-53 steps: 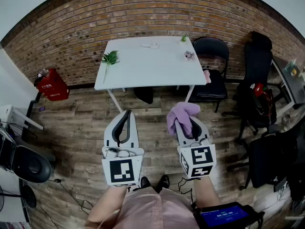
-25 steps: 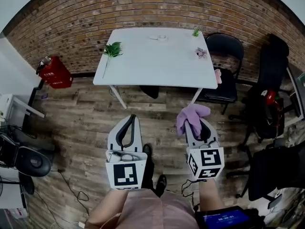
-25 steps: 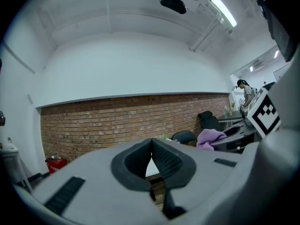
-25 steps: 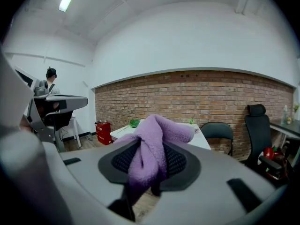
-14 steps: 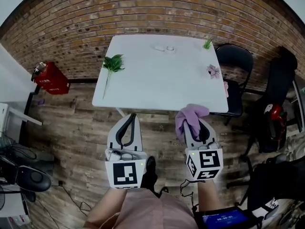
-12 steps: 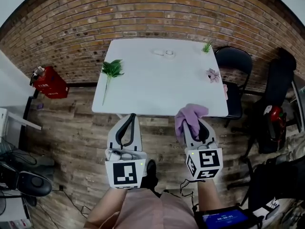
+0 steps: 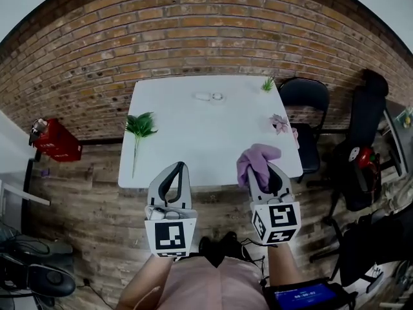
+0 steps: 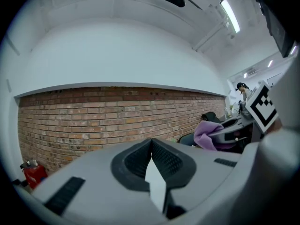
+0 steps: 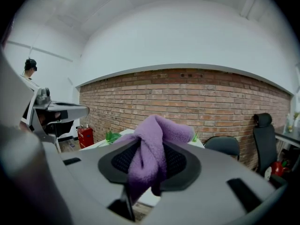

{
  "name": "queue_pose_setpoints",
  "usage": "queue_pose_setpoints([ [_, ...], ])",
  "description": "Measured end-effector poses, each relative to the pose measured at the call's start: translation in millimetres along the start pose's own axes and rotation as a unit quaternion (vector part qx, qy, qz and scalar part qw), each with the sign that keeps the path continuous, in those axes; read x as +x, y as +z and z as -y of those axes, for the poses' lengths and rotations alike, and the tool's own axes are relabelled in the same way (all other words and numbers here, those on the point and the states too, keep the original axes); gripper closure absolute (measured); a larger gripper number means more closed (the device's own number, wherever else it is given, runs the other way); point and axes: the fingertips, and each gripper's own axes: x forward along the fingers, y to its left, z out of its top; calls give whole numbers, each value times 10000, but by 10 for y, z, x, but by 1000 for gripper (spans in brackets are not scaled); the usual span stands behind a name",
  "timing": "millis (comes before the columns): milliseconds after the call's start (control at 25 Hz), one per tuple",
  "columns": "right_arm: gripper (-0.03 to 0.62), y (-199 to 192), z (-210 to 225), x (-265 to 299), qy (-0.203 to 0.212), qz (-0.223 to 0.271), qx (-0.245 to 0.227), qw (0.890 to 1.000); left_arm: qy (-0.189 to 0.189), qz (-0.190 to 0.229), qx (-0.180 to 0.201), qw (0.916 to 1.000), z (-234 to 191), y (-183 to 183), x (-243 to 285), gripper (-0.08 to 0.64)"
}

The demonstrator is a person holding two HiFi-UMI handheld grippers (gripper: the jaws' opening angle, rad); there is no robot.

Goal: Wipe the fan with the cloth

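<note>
Cloth: The purple cloth [image 7: 259, 155] was pinched in the right gripper [image 7: 263, 173]. Its bulk was bunched just ahead of the fingertips, over the near edge of the table [image 7: 193, 134].
Cloth axis: The long axis ran along the fingers, from between the pads out past the tips. The free end pointed toward the table and the wall, with 1 rounded lobe leaning to the right of the tips.
Right fingers: The 2 jaws were clamped on the twisted middle of the cloth, and a short tail hung back between the pads.
Left fingers: The left gripper [image 7: 180, 168] had its 2 jaws pressed together with nothing between them, level with the right gripper and well to its left.
Fan: No fan could be identified in any view. A small white object [image 7: 208, 97] lay well ahead of both sets of fingertips, too small to name.
Step in hand: Judged to be the approach, with the cloth carried and no wiping begun.
Next move: It called for locating the fan, keeping the pinch firm and presenting the bunched end to its surface. The left gripper was free to steady it.
Nearby items: A green sprig [image 7: 139, 126] lay ahead-left of the left fingertips, and a pink flower [image 7: 279, 123] ahead-right of the right fingertips.
Surroundings: A brick wall [image 7: 193, 31] stood beyond the table, with a black chair [image 7: 303, 95] to its right.
</note>
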Motion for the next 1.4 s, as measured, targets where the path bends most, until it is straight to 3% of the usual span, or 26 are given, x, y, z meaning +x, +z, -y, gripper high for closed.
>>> queue_pose_setpoints([
  [360,465,-85,385,411,-131,-116,193,9997,-156,-173,6,9997,54,-159,577,548],
  [720,465,-272,951,1359,88,-388,464,9981,-52,-554,93,9984,35,-366,1597,548],
  [1080,465,101,1373,2229,558,-220,343,9976,341,-485,308,9978,-77,-90,2415,548],
  [1400,465,416,1474,2684,612,-113,156,9979,568,-342,265,9974,-374,82,2753,548],
])
